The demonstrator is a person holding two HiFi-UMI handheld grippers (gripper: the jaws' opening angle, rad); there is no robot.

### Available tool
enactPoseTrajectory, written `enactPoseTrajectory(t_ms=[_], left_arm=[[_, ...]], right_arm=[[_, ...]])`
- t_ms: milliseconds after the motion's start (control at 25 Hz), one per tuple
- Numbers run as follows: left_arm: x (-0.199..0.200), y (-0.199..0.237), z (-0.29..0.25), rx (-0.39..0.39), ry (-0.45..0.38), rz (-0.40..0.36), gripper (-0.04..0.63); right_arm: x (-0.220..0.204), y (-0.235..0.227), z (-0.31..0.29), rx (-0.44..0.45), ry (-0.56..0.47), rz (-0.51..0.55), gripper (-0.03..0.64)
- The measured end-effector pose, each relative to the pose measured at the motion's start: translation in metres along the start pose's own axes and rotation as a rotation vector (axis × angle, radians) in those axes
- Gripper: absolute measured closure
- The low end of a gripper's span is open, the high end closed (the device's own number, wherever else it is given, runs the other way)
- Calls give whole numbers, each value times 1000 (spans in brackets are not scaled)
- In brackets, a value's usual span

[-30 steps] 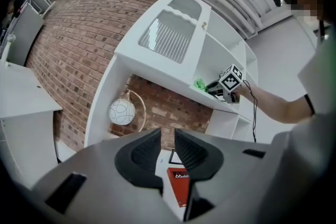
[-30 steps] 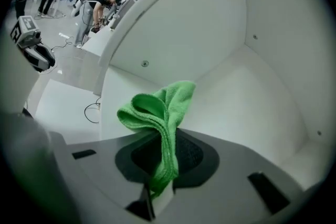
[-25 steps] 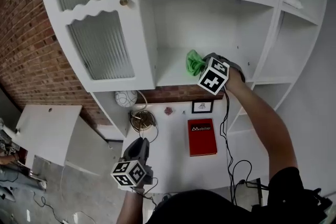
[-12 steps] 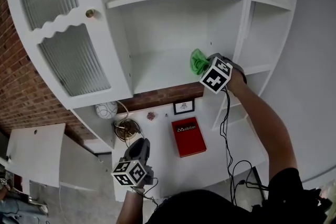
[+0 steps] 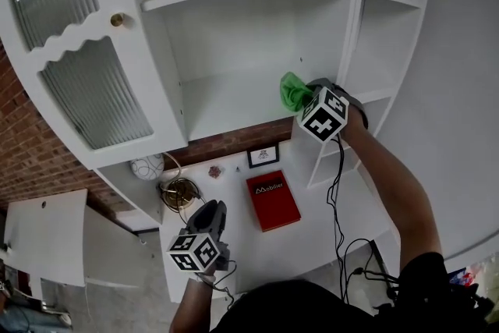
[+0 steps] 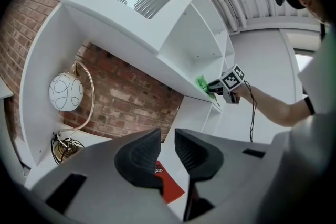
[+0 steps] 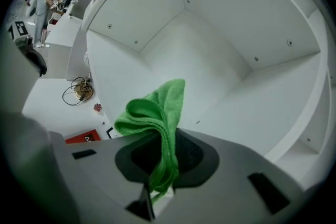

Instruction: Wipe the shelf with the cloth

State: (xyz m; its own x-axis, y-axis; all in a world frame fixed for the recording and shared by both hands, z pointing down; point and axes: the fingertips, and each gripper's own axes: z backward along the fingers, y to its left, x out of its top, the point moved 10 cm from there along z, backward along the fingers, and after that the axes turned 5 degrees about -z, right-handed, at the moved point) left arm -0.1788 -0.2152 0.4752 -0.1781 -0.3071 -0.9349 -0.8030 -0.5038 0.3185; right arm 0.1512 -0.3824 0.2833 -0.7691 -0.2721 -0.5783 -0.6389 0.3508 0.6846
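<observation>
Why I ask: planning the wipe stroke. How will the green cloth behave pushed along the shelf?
Probably floppy: the green cloth droops in folds above the right tongs. Likely light, since one pinch carries it. It may bunch on the shelf.

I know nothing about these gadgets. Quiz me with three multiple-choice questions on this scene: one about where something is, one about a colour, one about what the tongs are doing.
1. Where does the red book lie?
A) on the white desk below the shelf
B) on the top ledge
C) on the floor
2. What colour is the cloth?
A) blue
B) green
C) yellow
3. What state are the right tongs in?
A) open and empty
B) shut on the cloth
C) shut on the book
Answers: 1 A, the book lies flat on the desk; 2 B, the cloth is bright green; 3 B, the cloth is pinched between them.
</observation>
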Motion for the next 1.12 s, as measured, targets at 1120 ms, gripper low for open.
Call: enactPoseTrajectory(t_ms=[1120], left_arm=[[-27, 22, 120, 387, -81, 91, 515]], right_arm=[[139, 176, 38, 195, -605, 247, 565]])
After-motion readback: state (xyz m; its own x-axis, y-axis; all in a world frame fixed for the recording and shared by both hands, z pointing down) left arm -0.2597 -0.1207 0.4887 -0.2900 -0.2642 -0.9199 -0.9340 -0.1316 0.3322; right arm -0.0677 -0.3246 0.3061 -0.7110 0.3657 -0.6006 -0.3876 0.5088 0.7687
